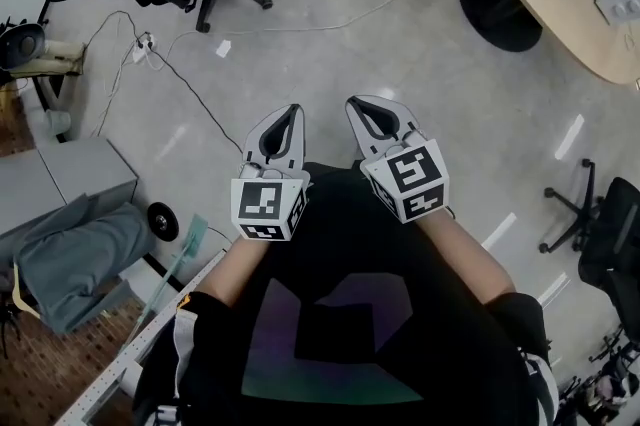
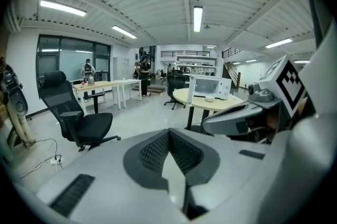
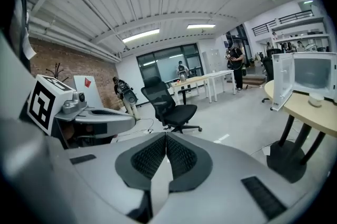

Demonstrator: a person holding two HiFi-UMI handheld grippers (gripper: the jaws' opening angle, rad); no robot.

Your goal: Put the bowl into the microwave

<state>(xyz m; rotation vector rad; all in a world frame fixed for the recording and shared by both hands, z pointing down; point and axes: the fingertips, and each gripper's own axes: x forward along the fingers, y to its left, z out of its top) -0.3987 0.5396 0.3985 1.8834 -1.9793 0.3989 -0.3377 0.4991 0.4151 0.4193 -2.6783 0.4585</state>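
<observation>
- Left gripper (image 2: pixel 169 132): jaws were pressed together, nothing between them.
- Right gripper (image 3: pixel 166 135): jaws were likewise together and empty.
- Both were held side by side before the person's torso, above the floor (image 1: pixel 330 54).
- Bowl (image 3: pixel 316 98) sat on the round table (image 3: pixel 310 115), just in front of the microwave (image 3: pixel 310 77), whose door stood open.
- Both grippers were well apart from the bowl.

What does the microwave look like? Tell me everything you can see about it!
The microwave is a white box standing upright on a round, pale wooden table across the room. Its door is swung open to one side, so the pale inside shows. A small white bowl sits on the table just in front of it.
</observation>
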